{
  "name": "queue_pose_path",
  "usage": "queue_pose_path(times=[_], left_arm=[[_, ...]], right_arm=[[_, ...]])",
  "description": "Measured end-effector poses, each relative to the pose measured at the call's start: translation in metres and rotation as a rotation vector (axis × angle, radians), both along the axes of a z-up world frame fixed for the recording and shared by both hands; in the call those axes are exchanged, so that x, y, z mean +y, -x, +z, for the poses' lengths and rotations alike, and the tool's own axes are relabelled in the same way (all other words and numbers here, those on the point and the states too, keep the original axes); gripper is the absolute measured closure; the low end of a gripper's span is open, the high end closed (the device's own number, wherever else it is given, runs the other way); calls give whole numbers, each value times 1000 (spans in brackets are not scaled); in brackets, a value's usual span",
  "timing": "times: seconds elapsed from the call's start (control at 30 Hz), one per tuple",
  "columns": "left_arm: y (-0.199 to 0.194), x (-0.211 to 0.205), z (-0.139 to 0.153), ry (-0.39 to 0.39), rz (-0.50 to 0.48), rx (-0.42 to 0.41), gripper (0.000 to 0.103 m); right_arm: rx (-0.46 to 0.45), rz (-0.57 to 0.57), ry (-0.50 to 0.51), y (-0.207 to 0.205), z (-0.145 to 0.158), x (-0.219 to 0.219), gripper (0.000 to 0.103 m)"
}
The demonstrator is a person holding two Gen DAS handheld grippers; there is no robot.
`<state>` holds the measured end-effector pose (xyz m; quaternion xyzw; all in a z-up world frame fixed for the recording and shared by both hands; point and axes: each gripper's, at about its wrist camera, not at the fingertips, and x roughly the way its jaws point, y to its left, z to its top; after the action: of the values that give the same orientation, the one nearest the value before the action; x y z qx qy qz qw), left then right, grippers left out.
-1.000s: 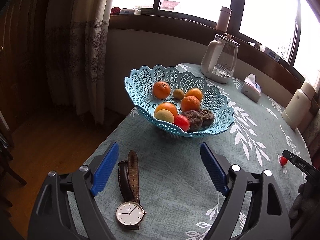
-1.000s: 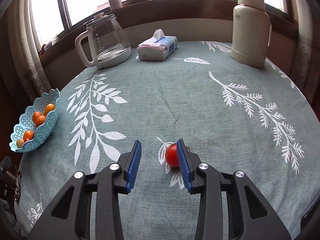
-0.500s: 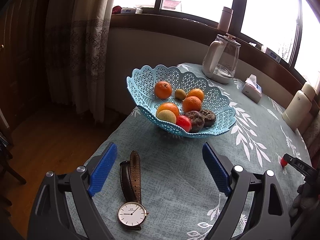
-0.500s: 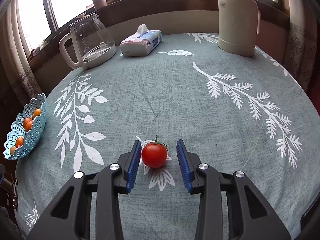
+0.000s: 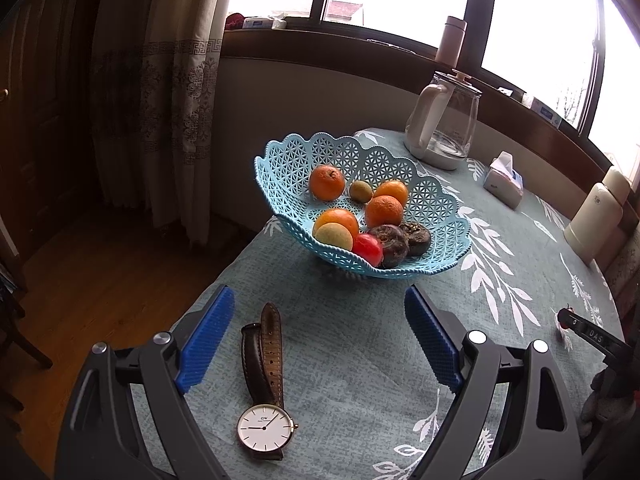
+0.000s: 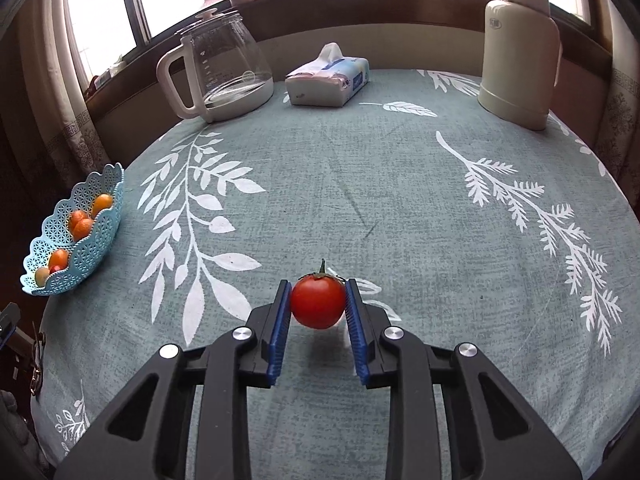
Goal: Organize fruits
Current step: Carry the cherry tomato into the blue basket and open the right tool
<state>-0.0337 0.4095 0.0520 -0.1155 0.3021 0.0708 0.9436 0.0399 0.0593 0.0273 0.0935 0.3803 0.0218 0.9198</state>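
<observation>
**Tomato's in the right gripper, basket is way off to its left**

So the big picture first: a round table [image 6: 400, 208] under a grey-green cloth with white leaf prints, set in a window bay with dark wood trim and a curtain on the left side. Along the back sit a glass kettle [image 6: 224, 68], a tissue pack [image 6: 328, 80] and a cream thermos [image 6: 518, 48].

The blue lattice basket [image 5: 436, 204] stands near the table's edge, already holding oranges, a red fruit, a couple of pale ones and two dark lumpy ones. From the right wrist view the same basket [image 6: 100, 232] lies far to the left and a bit forward, well apart from the gripper.

The right gripper [image 6: 318, 304] has its blue pads pressed on both sides of the tomato [image 6: 317, 300], stem pointing up and away. There's a shadow under it, so I'd guess it's just off the cloth, not certain though. It's round, so no real long axis to worry about.

The left gripper [image 5: 316, 340] is spread wide and empty, much nearer the basket, hovering over a wristwatch [image 5: 264, 400] lying flat on the cloth with its strap folded.

My read: the carry goes leftward across the table, then drop into the open rear part of the basket.
</observation>
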Motion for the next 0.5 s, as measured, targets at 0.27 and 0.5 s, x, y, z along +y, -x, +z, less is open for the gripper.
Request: queue_pose_path(times=[0.27,0.5], left_arm=[[2,6,4,-2,18,-8,15],[2,14,5,5,36,-10,15]], right_arm=[[-53,199,-103,-15,29,65,76],[-113,359,-138,-24,55,132,76]])
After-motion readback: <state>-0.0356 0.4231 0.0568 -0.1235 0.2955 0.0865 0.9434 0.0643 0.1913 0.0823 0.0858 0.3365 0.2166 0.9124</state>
